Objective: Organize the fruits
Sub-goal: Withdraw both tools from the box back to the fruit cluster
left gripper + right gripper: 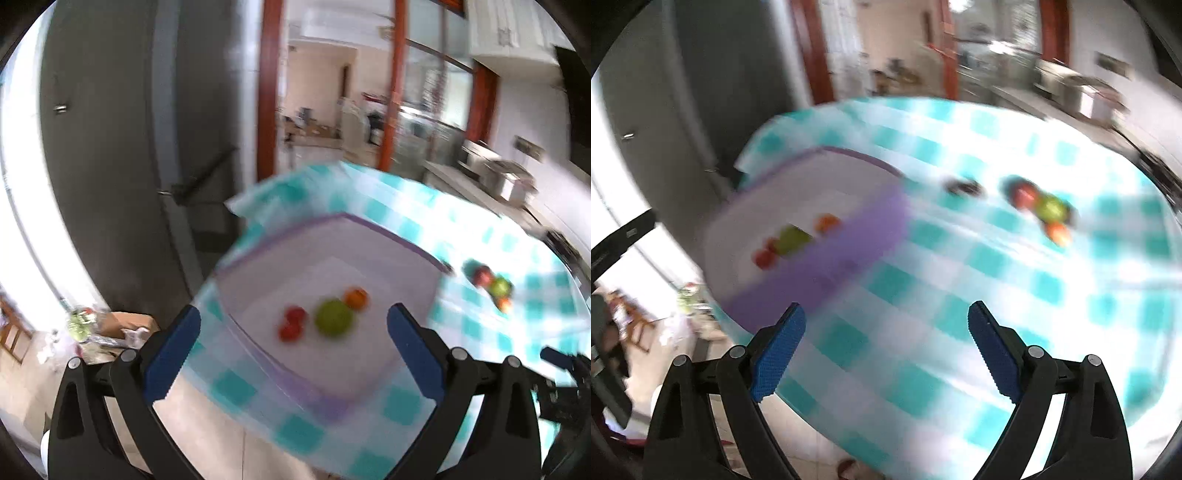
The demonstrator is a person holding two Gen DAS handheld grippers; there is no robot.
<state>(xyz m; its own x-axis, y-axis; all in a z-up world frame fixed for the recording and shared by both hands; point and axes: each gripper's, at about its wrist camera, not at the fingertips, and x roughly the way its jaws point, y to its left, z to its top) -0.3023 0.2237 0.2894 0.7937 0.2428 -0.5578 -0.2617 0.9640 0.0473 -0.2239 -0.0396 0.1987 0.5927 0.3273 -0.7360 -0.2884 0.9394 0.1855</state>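
Left wrist view: left gripper [293,341] and right gripper [886,347] are spread, empty. Loose round fruits [1039,210] ahead await transfer into the lilac plastic tub [812,280]; approach is required.

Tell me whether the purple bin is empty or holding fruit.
Holding fruit. The bin has a green fruit, an orange one and red ones on its floor; blur hides the exact count.

Motion blur smears both views. The round fruits in the shallow lilac plastic tray [258,266] are soft blobs: two red [293,323], one green [334,317], one orange [356,298]. The fruit cluster on the teal-checked cloth [1043,210] is too smeared to count, and a dark object [964,186] beside it is unidentifiable.
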